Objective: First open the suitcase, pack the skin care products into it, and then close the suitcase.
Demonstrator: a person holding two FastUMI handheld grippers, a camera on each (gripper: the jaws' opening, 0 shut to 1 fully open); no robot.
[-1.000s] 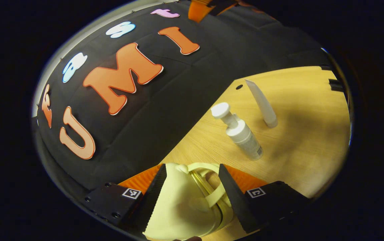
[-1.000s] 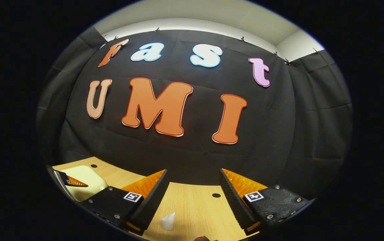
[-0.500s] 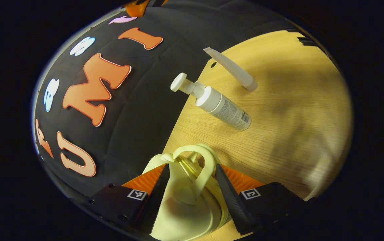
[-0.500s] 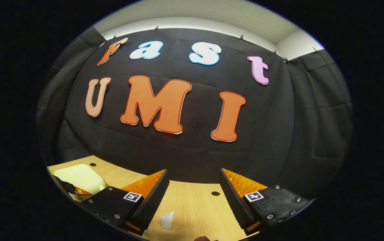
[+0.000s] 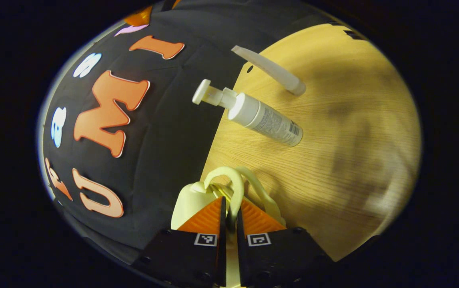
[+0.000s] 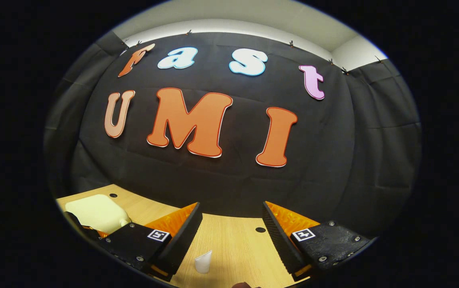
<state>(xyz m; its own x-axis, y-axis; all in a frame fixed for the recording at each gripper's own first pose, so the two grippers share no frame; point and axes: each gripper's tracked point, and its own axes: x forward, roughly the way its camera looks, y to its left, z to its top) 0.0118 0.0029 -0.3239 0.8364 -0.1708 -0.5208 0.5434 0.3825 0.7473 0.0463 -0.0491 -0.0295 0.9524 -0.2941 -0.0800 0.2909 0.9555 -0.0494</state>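
Fingers of the left gripper (image 5: pixel 228 210) sit nearly together at the bottom of the left gripper view, clenched on one of the two pale loop handles (image 5: pixel 235 188) of the small cream suitcase (image 5: pixel 191 200), which lies on the wooden table (image 5: pixel 333 160) close to the black cloth wall. Two handle loops rise side by side and the case halves look pressed together, so I judge the suitcase not yet opened and this pinch to be the start of the opening step; whether a latch or zip holds it, the pictures do not tell. Beyond the case, well apart from it, a white pump bottle (image 5: pixel 261 118) stands on the table, and farther off a white tube (image 5: pixel 271 70) stands on its cap near the table's back edge. Both skin care products are outside the case, so packing and closing are all left to do. In the right gripper view the right gripper (image 6: pixel 231 232) hangs released, jaws wide apart with nothing between them, above the table; the flat end of the tube (image 6: pixel 203 262) shows low between its fingers, and the cream suitcase (image 6: pixel 95 212) sits off to the left
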